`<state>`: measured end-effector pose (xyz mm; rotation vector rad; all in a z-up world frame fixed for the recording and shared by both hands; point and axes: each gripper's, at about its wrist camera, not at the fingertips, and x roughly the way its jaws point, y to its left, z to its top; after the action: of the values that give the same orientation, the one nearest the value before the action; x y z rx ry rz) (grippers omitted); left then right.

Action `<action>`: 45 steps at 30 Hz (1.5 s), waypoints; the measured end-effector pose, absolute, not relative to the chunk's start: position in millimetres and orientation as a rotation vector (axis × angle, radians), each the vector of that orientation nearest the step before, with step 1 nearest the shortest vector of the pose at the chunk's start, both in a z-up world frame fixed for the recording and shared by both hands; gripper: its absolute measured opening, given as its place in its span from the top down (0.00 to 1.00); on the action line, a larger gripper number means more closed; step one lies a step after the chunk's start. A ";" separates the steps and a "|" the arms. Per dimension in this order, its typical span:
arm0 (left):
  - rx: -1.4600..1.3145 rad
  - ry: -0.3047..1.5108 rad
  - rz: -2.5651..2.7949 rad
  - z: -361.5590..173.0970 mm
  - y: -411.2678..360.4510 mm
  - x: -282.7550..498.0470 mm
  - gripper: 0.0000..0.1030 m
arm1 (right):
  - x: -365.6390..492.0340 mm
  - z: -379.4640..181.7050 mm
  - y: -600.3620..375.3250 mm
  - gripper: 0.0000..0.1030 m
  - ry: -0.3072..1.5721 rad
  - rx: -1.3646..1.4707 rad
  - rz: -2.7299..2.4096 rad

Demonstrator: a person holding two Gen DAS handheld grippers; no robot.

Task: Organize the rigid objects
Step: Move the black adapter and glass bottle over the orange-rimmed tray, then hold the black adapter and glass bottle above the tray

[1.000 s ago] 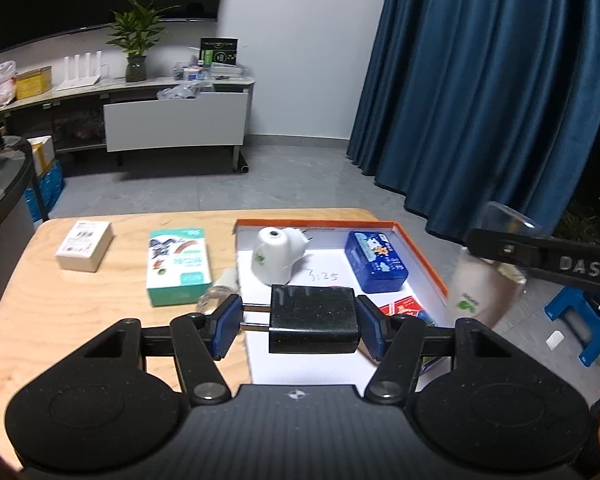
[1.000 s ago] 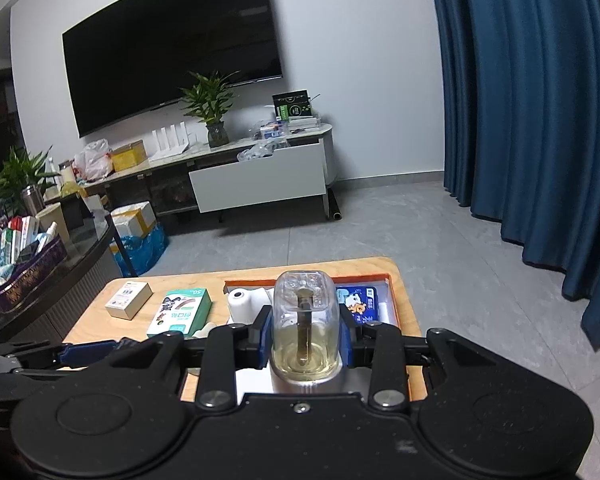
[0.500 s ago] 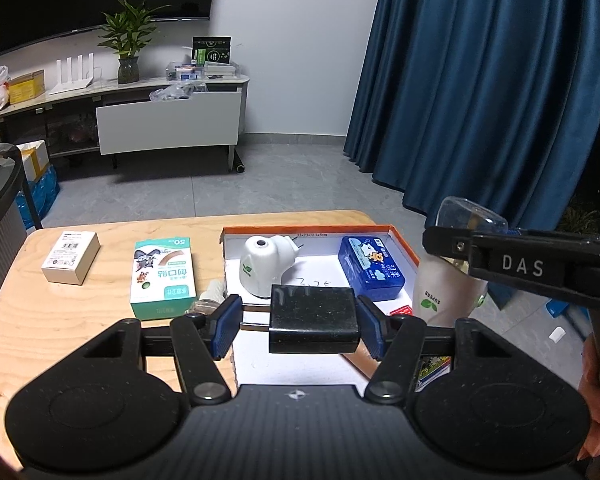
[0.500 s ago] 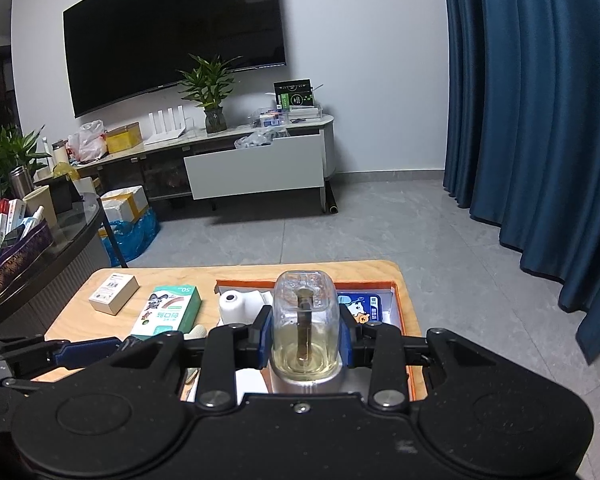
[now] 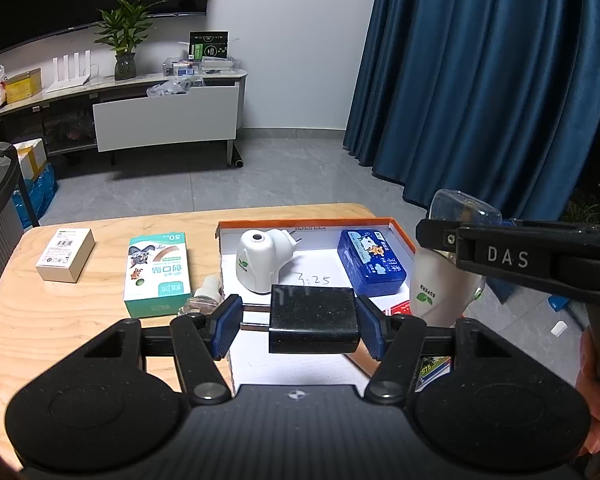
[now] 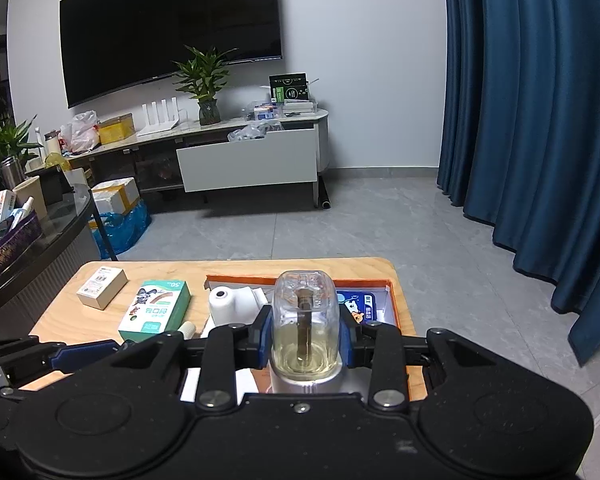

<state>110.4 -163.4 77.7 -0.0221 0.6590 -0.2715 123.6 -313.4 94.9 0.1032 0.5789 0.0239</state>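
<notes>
1. My left gripper [image 5: 296, 326] is clamped on a black charger [image 5: 314, 320], held above the orange-rimmed tray [image 5: 400, 232].
2. My right gripper [image 6: 304, 340] pinches a clear refill bottle [image 6: 305, 324] over the tray's right side.

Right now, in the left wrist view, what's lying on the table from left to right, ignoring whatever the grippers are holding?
Small beige box → green bandage box → white plug-in device → blue tin. The last two lie inside the orange-rimmed tray.
</notes>
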 end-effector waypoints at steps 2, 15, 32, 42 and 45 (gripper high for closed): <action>-0.022 0.662 -0.272 77.1 -163.8 111.4 0.40 | 126.1 92.7 -313.4 0.62 0.583 0.106 0.022; -0.016 0.663 -0.271 74.8 -167.0 115.0 0.40 | 137.2 85.4 -311.1 0.62 0.604 0.106 0.008; -0.020 0.674 -0.265 69.8 -167.4 119.5 0.40 | 141.0 80.7 -312.2 0.62 0.612 0.108 0.001; -0.011 0.666 -0.259 70.6 -167.9 126.3 0.40 | 140.5 79.3 -314.4 0.62 0.612 0.115 -0.006; -0.011 0.662 -0.258 71.4 -168.4 130.5 0.40 | 141.6 79.6 -314.3 0.62 0.613 0.118 -0.012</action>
<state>130.5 -168.4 71.4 -0.0112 0.6617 -0.2580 141.6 -314.3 79.6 0.1178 0.6129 -0.0122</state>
